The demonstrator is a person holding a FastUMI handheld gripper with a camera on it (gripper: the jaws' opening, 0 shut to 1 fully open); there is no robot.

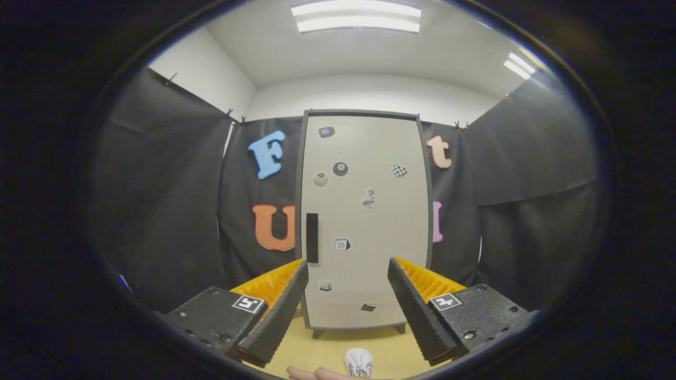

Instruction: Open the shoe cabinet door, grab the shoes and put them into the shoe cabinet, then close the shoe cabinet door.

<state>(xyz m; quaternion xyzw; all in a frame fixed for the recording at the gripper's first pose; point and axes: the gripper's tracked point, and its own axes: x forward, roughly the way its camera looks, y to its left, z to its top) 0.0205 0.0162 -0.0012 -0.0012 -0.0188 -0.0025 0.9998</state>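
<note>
The shoe cabinet (369,158) stands upright against the back wall, beyond my fingers. Its pale door is closed and carries several small stickers. A black vertical handle (312,238) sits on the door's left side, just above my left fingertip. My gripper (347,268) is open, with nothing between its fingers, held some way in front of the door. A white shoe (358,362) lies on the yellowish floor (327,348) below and between the fingers, closer to me than the cabinet.
Black cloth walls close in the booth on the left, right and behind the cabinet. The cabinet rests on short dark feet (318,333). Part of a person's hand (317,374) shows on the floor beside the shoe.
</note>
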